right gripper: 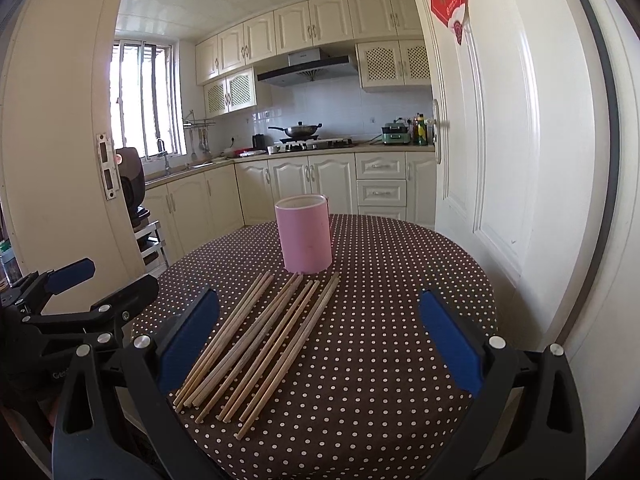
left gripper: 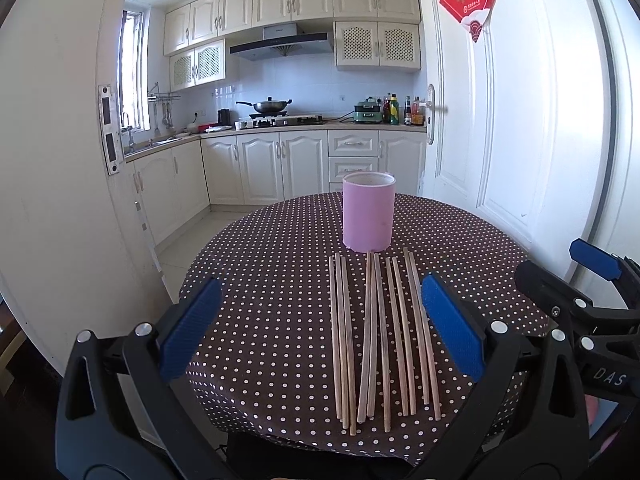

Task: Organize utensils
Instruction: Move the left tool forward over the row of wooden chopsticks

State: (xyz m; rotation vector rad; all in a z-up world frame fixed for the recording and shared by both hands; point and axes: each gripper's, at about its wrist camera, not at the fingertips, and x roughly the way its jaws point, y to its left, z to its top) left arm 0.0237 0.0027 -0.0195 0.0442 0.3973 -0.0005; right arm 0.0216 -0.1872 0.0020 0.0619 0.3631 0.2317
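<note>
Both the left gripper (left gripper: 320, 332) and right gripper (right gripper: 320, 344) hover wide open and empty over thin, light, stiff wooden chopsticks (left gripper: 380, 340) lying before the pink cylindrical holder (left gripper: 369, 210), likely rolling unless pinched mid-length.

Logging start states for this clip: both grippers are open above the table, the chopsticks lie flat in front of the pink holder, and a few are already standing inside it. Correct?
Not quite: none stand in the pink holder; the right wrist view shows nothing above its rim. All visible chopsticks lie flat.
</note>
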